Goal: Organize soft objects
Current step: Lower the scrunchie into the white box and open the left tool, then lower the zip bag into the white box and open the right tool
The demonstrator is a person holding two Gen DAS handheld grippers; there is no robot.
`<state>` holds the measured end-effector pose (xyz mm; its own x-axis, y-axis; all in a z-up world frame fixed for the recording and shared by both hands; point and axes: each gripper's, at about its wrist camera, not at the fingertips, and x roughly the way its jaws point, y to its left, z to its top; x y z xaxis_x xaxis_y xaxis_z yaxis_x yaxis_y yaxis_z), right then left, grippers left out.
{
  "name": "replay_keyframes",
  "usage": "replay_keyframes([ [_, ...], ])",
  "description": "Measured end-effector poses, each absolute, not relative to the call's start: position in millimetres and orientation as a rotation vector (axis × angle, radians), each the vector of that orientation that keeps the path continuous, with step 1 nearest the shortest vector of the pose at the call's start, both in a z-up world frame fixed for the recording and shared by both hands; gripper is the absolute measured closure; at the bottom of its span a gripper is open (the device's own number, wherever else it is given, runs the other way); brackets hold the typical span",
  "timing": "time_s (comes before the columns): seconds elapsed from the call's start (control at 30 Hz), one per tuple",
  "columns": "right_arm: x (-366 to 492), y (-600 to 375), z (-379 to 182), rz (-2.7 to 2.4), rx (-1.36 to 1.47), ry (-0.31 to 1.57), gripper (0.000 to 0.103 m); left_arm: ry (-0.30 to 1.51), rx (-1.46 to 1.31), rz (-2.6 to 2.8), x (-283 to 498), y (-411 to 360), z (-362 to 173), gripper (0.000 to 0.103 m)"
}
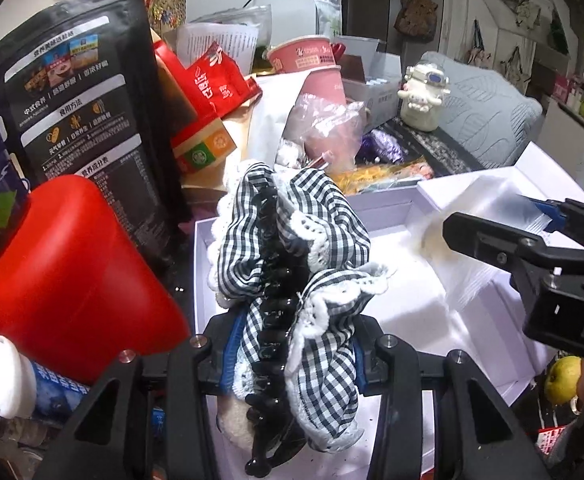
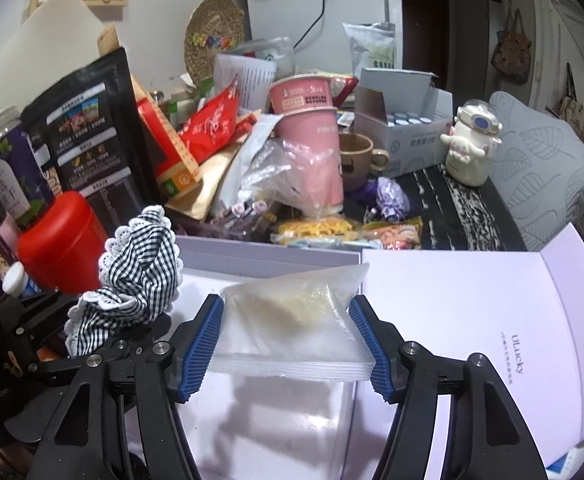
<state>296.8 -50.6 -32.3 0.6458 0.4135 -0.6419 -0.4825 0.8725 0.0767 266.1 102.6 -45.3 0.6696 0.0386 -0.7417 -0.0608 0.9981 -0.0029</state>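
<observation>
Left gripper [image 1: 292, 354] clenched on a checked hair bow [image 1: 292, 248] with white lace and a black claw clip, held up over the left end of the open white box [image 1: 407, 304]. Blue pads tight on the cloth on both sides. Bow also seen from the right wrist view [image 2: 140, 280], just beside the box's left wall.

Right gripper [image 2: 288, 340] with a clear plastic pouch [image 2: 292, 320] between its blue pads — pads touching the pouch edges, though whether pressing or letting go, cannot tell. Pouch over the middle of the box floor, lid [image 2: 471, 320] lying open flat to the right.

Box floor bare and white under both — plenty of room inside. Outside, crowded: red tub [image 1: 72, 280] close by the left wall, black bag [image 1: 88, 112] behind it, pink cups [image 2: 311, 140] and snack packs right along the back wall.
</observation>
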Motion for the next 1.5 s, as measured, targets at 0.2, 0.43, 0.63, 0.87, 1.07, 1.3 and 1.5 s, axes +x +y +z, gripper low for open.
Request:
replay_keyframes([
  [0.2, 291.1, -53.4, -31.8, 0.492, -0.115, 0.705, 0.036, 0.880, -0.029, 0.091, 267.1, 103.7, -49.4, 0.058],
  [0.43, 283.2, -60.6, -23.1, 0.467, -0.117, 0.689, 0.036, 0.899, -0.030, 0.115, 261.8, 105.8, -45.1, 0.056],
  [0.63, 273.5, -67.2, -13.8, 0.452, -0.118, 0.674, 0.036, 0.855, -0.032, 0.141, 253.4, 106.4, -31.2, 0.021],
  [0.87, 261.9, -76.8, 2.7, 0.439, -0.102, 0.646, 0.036, 0.803, -0.025, 0.143, 243.5, 105.3, -6.9, 0.021],
  [1.07, 245.5, -83.7, 20.4, 0.438, -0.097, 0.605, 0.036, 0.750, -0.028, 0.118, 227.4, 99.8, 16.2, 0.021],
  [1.3, 219.2, -93.1, 41.1, 0.445, -0.079, 0.552, 0.036, 0.670, -0.010, 0.109, 197.7, 89.7, 45.0, 0.021],
  [1.5, 190.7, -103.7, 54.4, 0.448, -0.069, 0.510, 0.036, 0.617, -0.016, 0.098, 170.0, 84.6, 66.2, 0.021],
])
